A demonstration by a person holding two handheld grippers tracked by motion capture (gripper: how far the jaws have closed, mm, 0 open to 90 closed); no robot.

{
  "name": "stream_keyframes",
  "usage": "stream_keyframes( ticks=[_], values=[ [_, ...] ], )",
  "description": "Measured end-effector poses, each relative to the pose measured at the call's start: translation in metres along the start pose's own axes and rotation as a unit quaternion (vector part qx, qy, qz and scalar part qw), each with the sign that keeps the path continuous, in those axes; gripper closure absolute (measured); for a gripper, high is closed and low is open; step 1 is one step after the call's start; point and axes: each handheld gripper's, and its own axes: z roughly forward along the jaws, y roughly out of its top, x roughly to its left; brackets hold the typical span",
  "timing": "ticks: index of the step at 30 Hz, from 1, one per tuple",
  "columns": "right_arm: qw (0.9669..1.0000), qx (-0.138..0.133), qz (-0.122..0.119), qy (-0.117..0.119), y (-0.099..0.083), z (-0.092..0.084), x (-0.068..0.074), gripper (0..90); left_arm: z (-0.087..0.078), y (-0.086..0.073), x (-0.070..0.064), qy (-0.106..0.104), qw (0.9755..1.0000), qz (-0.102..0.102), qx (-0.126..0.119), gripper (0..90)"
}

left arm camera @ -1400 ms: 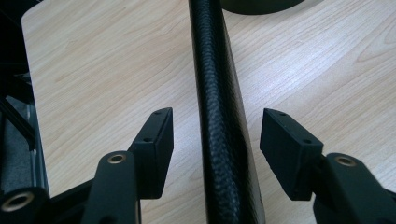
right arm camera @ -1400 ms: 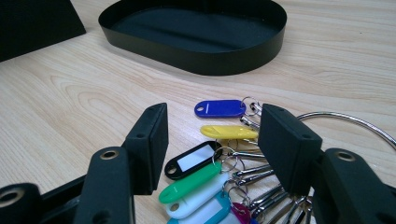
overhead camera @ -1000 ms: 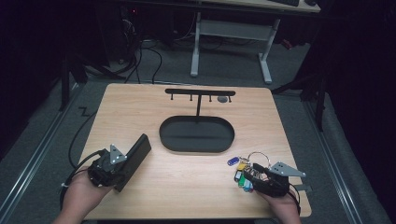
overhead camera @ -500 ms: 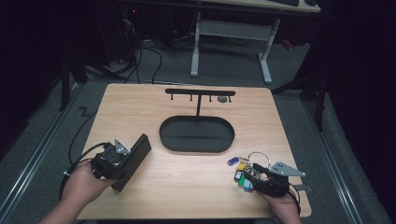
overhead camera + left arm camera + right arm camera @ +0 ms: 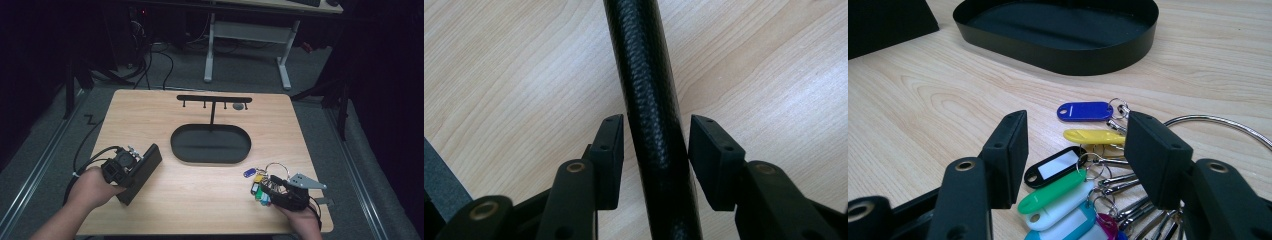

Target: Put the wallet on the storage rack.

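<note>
A flat black case (image 5: 144, 169) lies on the wooden table at the front left. My left gripper (image 5: 131, 161) straddles its textured edge (image 5: 651, 100). Its jaws have just been closing, and thin gaps still show between the pads and the case. At the front right lies a bunch of keys with coloured tags (image 5: 257, 186) on a wire loop (image 5: 1218, 122). My right gripper (image 5: 268, 188) stands open over it. Seen from the right gripper (image 5: 1075, 150), the tags (image 5: 1068, 167) rest on the table between the jaws, touching neither pad.
A black oval tray (image 5: 175, 145) sits mid-table, its rim (image 5: 1058, 62) just beyond the keys. Behind it stands a black T-shaped hook rack (image 5: 214, 100). Bare wood lies between the two hands. The table's front edge is close under both forearms.
The left hand has shifted a little toward the table's left edge and rolled over. Its jaws have narrowed around the black case. The right hand and the keys have kept still.
</note>
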Motion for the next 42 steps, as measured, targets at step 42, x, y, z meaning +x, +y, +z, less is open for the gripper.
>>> stream_keyframes(
  ticks=[42],
  values=[
    [0.999, -0.016, 0.021, -0.036, -0.011, -0.023, -0.008, 44.0, -0.027, 0.019, -0.022, 0.024, 0.9848, 0.104, -0.137, 74.6]
  ],
)
